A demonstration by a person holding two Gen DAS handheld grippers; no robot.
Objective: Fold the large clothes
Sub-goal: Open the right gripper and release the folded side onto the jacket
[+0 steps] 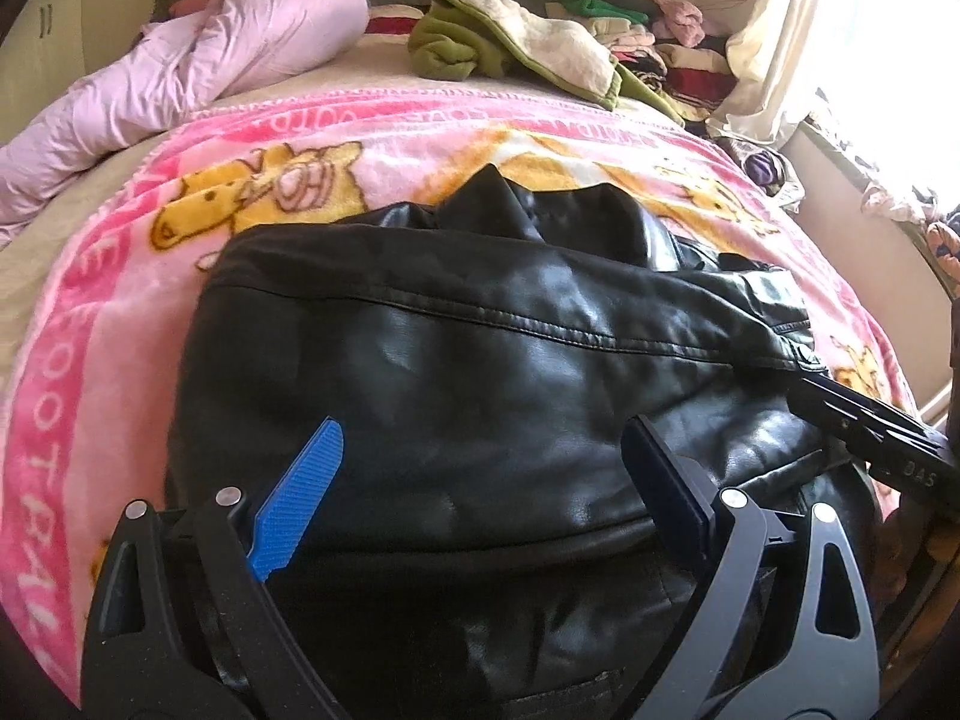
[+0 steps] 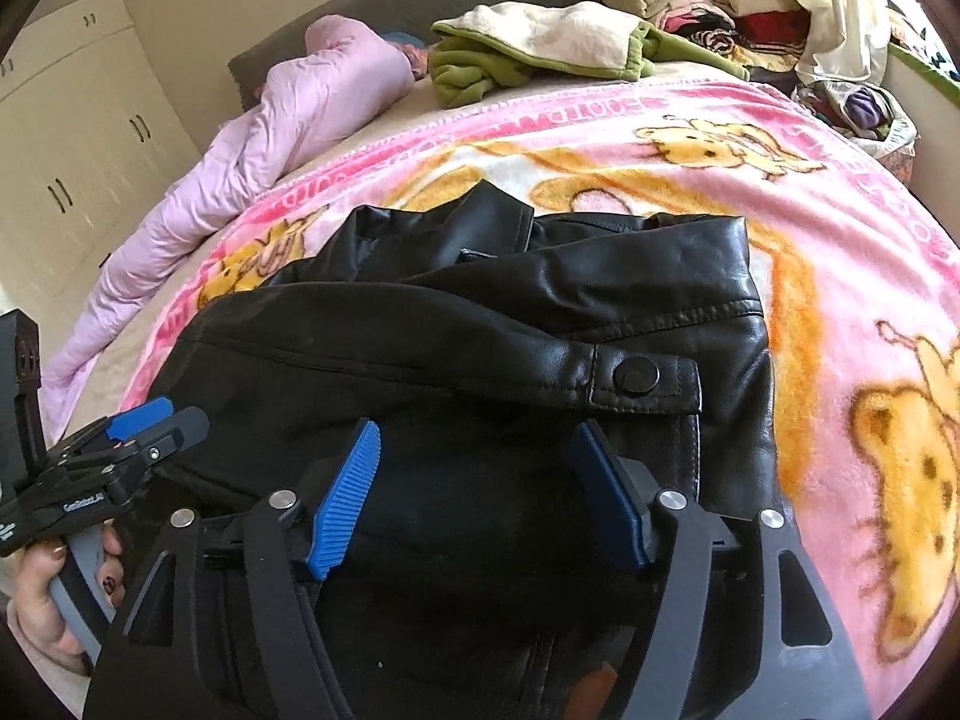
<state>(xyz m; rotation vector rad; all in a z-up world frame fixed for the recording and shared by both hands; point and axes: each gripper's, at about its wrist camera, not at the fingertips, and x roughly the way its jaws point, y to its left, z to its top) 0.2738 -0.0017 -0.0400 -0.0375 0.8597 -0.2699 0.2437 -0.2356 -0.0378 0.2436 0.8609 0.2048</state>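
A black leather jacket point(image 1: 480, 330) lies folded on the pink blanket point(image 1: 96, 324). My left gripper point(image 1: 483, 429) hovers over the jacket's near part, open wide, with nothing pinched between its blue pads. In the right wrist view the jacket point(image 2: 510, 312) shows a sleeve cuff with a snap button point(image 2: 639, 375) laid across its top. My right gripper point(image 2: 477, 432) stands open just below that cuff, its pads off the leather. The left gripper point(image 2: 180, 414) shows at the left edge, in a person's hand point(image 2: 42, 600). A finger of the right gripper point(image 1: 870, 426) reaches in from the right.
The pink blanket point(image 2: 840, 276) with cartoon bears covers the bed. A lilac duvet point(image 1: 180, 66) lies bunched at the far left. A green and cream garment point(image 1: 510, 42) and a pile of folded clothes point(image 1: 660, 42) sit at the back. Wardrobe doors point(image 2: 72, 168) stand on the left.
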